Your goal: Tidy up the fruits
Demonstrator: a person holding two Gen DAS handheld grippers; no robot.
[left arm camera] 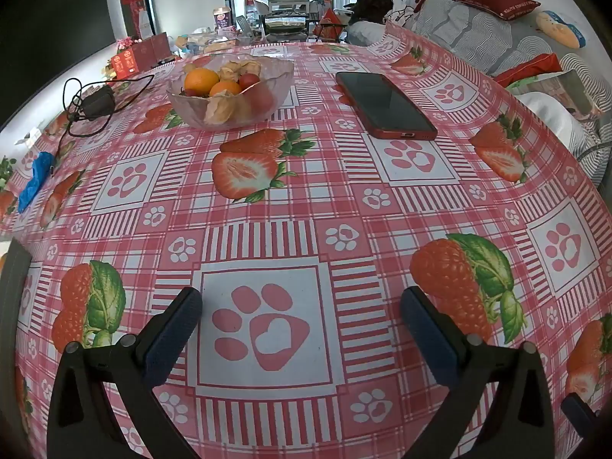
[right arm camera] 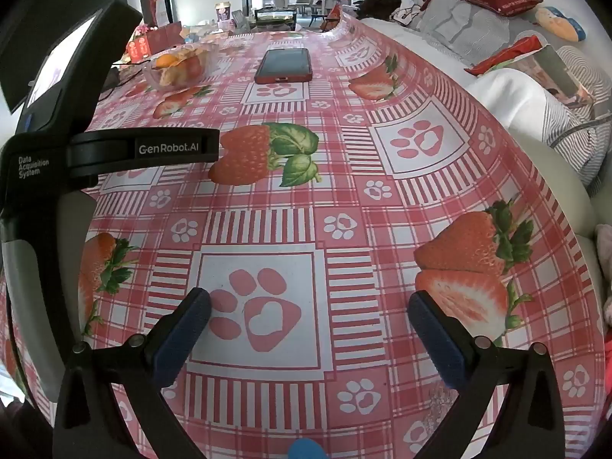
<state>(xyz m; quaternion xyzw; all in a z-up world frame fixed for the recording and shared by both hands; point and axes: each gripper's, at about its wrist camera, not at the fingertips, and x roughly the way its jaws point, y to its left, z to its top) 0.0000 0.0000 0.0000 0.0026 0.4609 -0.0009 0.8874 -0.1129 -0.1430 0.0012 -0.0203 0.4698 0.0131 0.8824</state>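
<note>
While both of my grippers hang tilted down over the surface [left arm camera: 344, 199], neither holds anything. My left gripper [left arm camera: 302, 329] has its jaws spread wide, with only a paw-print square of the pink checked cloth showing between the blue pads. My right gripper [right arm camera: 308, 329] stands the same way — jaws fully apart, nothing between them but another paw print.

Well ahead of the left gripper sits the glass bowl [left arm camera: 229, 91], and the fruits are already in it: two oranges [left arm camera: 201, 81], a small red fruit [left arm camera: 248, 80] and several papery-husked ones [left arm camera: 220, 109]. From the right wrist view the bowl lies far off to the left, partly hidden behind the left gripper's black body.

Just right of the bowl, apart from it, a phone in a red case [left arm camera: 384, 103] lies flat, screen dark. Beyond the bowl's left side a black charger with its tangled cable [left arm camera: 95, 101] rests near the edge, and nearer to me a blue crumpled thing [left arm camera: 36, 178] lies at the left rim.
</note>
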